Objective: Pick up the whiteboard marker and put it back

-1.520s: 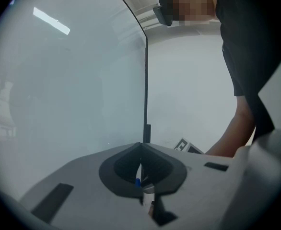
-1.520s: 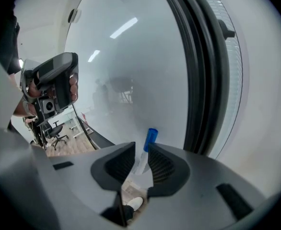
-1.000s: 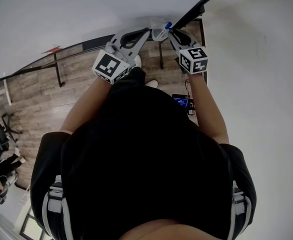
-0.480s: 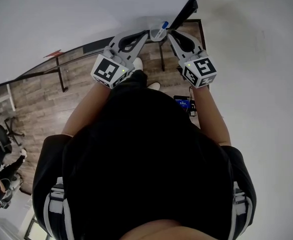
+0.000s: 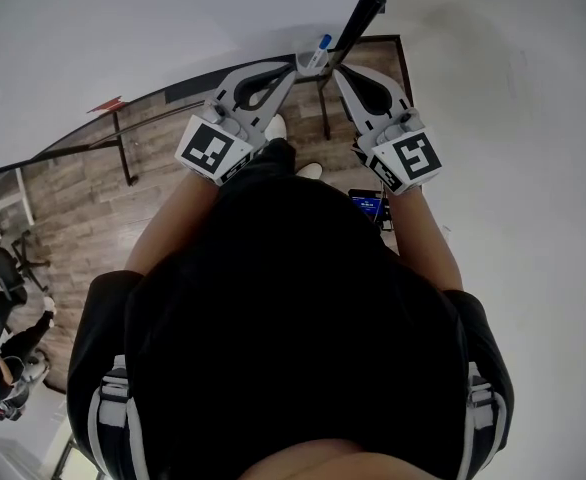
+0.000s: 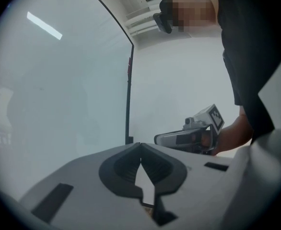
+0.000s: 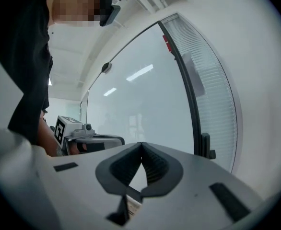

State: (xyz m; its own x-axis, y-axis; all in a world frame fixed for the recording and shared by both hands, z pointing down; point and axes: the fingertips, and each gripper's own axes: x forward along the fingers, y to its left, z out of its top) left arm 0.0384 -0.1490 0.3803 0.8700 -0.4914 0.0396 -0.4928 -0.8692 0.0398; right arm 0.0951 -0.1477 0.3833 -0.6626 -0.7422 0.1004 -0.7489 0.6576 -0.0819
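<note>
- Starting at the left, the left gripper (image 5: pixel 298 64) points at the board (image 6: pixel 59 104). Its jaws are pressed together at the tips, and its own view shows nothing between them, only light through the gap behind the tips.
- Just right of that tip is the marker (image 5: pixel 317 55). It is tilted, blue cap away from the person, at the foot of the dark frame (image 5: pixel 365 3) that edges the board.
- The marker lies between the two gripper tips and near both. The head view shows it too small to tell whether either tip touches it, or what it rests in.
- The right gripper (image 5: pixel 336 66) comes in from the other side. Its jaws are also closed tip to tip, with nothing seen between them in its own view.
- Step in hand: the marker looks unheld, so I judge this to be either the reach before the pick-up or the moment after the put-back. These views do not settle which.
- Next move, if the pick-up is yet to come:
  - One gripper needs to spread its jaws, come around the barrel below the cap and close squarely.
  - The other should back away to give room.
  - A thin round barrel may tip or slide if it is caught off centre.
</note>
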